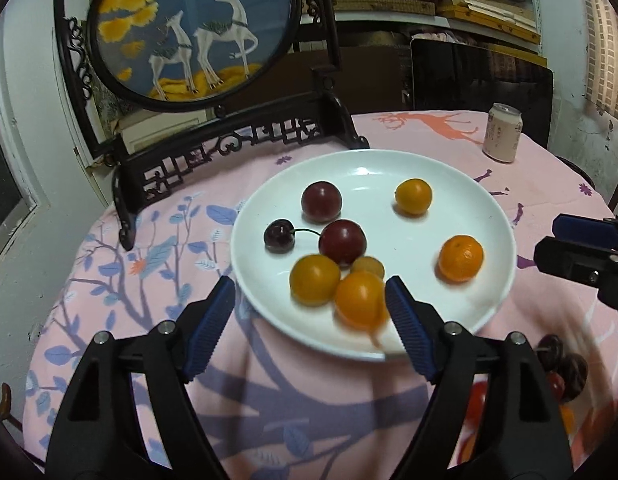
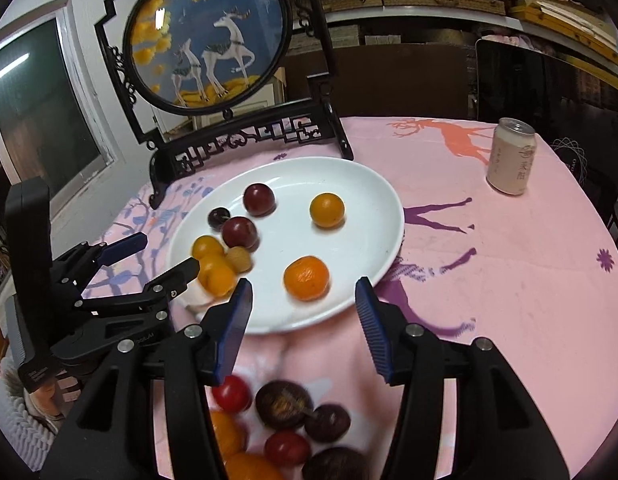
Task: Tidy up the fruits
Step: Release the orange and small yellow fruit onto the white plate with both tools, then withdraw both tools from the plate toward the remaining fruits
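A white plate point(image 1: 393, 224) point(image 2: 361, 220) on the pink cloth holds two dark red plums point(image 1: 321, 201), a cherry point(image 1: 279, 236), yellow fruits point(image 1: 315, 279), a small pale fruit point(image 1: 368, 266) and a mandarin point(image 1: 461, 258) point(image 2: 307, 278). My left gripper point(image 1: 309, 292) point(image 2: 167, 254) stands open over the plate's near edge; a blurred orange fruit point(image 1: 361, 300) lies between its fingers, close to the right one. My right gripper point(image 2: 304, 285) point(image 1: 557, 236) is open at the plate's near rim, with the mandarin lying ahead of its fingertips, untouched.
A heap of loose fruit point(image 2: 285, 404) point(image 1: 565, 368), dark plums, red and orange ones, lies on the cloth below the right gripper. A framed deer screen on a black stand point(image 1: 229, 140) rises behind the plate. A pink can point(image 1: 503, 132) point(image 2: 511, 156) stands at the far right.
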The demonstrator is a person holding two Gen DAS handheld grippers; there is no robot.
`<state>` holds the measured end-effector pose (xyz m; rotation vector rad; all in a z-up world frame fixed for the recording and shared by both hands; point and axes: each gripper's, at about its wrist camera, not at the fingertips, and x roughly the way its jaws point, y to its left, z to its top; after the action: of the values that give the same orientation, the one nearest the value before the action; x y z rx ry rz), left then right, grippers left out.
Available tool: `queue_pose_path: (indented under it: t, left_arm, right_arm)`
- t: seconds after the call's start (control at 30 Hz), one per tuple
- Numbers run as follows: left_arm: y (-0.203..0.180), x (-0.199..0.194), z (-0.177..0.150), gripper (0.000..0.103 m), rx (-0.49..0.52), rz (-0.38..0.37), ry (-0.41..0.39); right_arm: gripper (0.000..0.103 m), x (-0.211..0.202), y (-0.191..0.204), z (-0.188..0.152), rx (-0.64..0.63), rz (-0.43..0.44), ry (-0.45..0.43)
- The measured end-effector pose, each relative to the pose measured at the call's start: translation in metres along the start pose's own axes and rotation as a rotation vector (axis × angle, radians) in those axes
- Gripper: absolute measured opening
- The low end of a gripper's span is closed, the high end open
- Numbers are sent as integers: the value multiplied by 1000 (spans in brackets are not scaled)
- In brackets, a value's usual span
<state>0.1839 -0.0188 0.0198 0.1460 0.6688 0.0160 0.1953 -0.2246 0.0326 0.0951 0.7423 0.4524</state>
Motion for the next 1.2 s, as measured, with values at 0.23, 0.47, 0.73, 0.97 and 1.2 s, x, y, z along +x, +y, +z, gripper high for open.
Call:
queue_pose_path:
  t: [0.23,0.47,0.73,0.97,1.2]
  left_arm:
    - [-7,-30,-20,92,56,63,-35]
    - [-1,-46,-37,94,17,46,0]
    - [3,-72,-55,101,-2,70,-23]
    - [13,-86,-67,101,-46,71,-19]
    - [16,-94,-75,101,-59,79,-26]
  right_arm:
    - [65,-25,8,-24,-6,-7,-33]
    - [94,-58,3,-53,41,-61,-115]
    - [102,-100,5,-87,58,-42,-279]
    - [102,-90,11,-104,68,13,-159]
    - [102,-82,12,-108,85,24,-127]
